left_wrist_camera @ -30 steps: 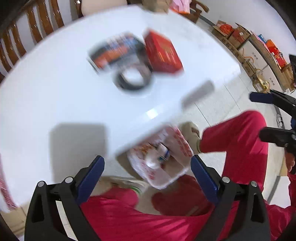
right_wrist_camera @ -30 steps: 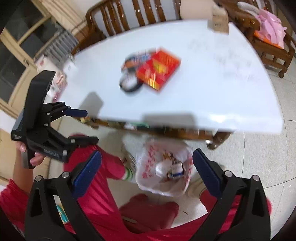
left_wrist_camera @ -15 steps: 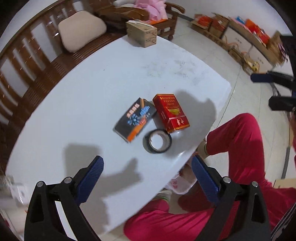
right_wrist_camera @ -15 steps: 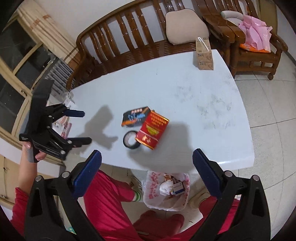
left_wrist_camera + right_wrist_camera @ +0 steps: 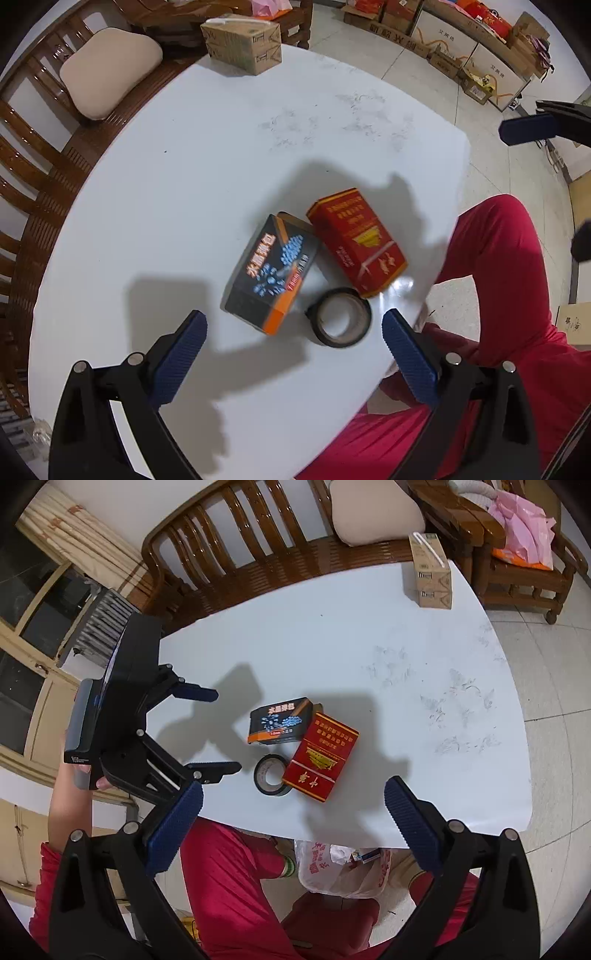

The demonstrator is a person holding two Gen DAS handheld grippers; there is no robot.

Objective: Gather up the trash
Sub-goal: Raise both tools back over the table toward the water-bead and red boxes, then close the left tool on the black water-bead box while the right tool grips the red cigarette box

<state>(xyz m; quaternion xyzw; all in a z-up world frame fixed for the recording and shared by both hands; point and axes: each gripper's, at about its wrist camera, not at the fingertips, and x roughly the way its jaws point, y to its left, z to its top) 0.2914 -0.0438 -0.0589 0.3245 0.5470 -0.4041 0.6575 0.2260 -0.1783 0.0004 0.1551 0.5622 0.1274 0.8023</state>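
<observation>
Right wrist view, trash bag half-hidden under table

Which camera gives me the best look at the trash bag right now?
The right wrist view. The trash bag sits on the floor under the near edge of the table, its mouth open with scraps visible inside. The left wrist view does not show the bag: table and red trousers fill that area.

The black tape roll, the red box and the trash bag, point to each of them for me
black tape roll [image 5: 341,318], left wrist view, on its front rim.
red box [image 5: 320,755], right wrist view, middle of its top face.
trash bag [image 5: 314,867], right wrist view, on its printed left side.
</observation>
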